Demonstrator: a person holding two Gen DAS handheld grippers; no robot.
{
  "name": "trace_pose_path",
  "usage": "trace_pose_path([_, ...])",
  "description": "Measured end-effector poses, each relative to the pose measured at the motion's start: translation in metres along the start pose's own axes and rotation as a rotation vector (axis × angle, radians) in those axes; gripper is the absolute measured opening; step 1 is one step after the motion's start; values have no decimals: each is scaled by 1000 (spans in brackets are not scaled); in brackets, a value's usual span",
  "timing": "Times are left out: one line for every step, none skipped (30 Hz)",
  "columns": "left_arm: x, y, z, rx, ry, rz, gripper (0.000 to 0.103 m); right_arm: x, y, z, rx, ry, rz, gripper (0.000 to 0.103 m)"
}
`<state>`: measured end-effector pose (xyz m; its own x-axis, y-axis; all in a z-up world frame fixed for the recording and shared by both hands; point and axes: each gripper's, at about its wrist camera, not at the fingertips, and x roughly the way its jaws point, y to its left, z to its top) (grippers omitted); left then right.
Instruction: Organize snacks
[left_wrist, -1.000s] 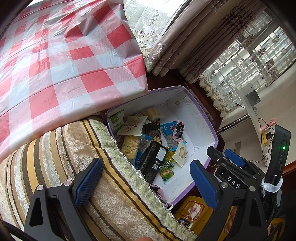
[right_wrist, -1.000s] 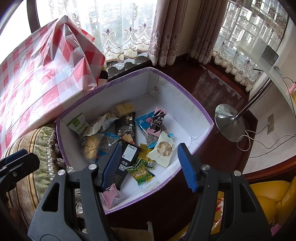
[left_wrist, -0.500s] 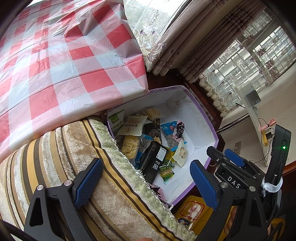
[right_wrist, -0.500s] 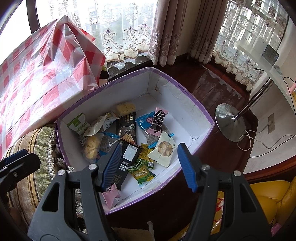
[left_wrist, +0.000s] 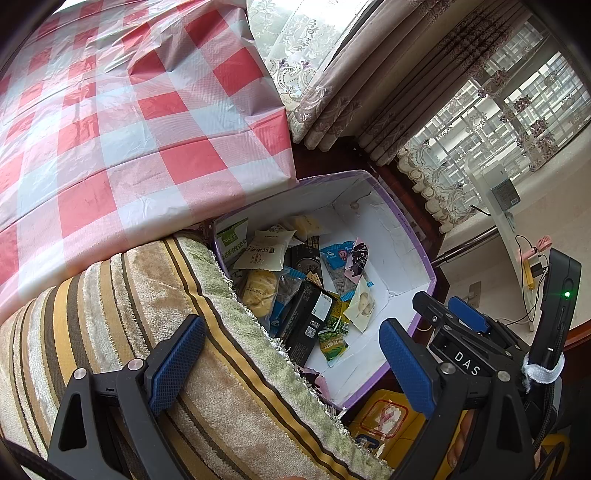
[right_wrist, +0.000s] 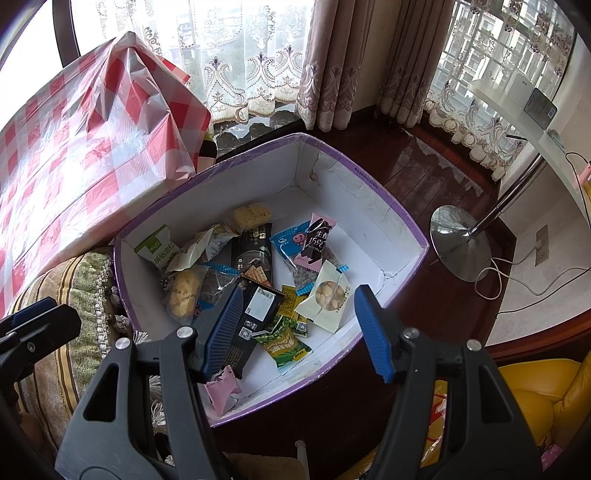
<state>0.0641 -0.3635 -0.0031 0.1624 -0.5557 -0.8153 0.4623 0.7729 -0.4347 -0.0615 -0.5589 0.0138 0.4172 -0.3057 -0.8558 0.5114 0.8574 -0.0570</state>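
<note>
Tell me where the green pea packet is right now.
In the right wrist view, the green pea packet lies inside the purple box near its front wall, right of the black packet and below the white window packet.

— Where does the left wrist view look from?
— High over the striped cushion (left_wrist: 122, 295), facing down; the box (left_wrist: 406, 236) lies beyond its jaws.
— And the right?
— Nearer, steeply down; the same box (right_wrist: 369, 206) shows between its jaws.
</note>
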Motion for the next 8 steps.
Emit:
trace_pose_path([0,0,0,0,0,0,96,0,0,0,1,0,0,66])
trace_pose_path([0,0,0,0,-1,0,96,0,0,0,2,1,1,66])
trace_pose_path([0,0,0,1,-2,-1,96,0,0,0,3,1,2,66])
trace_pose_path([0,0,0,2,-3,0,96,0,0,1,3,1,4,66])
trace_pose_path([1,0,0,4,-3,1,96,0,1,1,4,2,8,66])
trace_pose_path([2,0,0,7,-3,3,96,0,1,1,7,4,12,66])
trace_pose_path([2,-1,0,11,-3,5,96,0,2,1,8,4,13,66])
trace_pose_path([3,-1,0,14,-1,7,96,0,3,0,6,4,13,66])
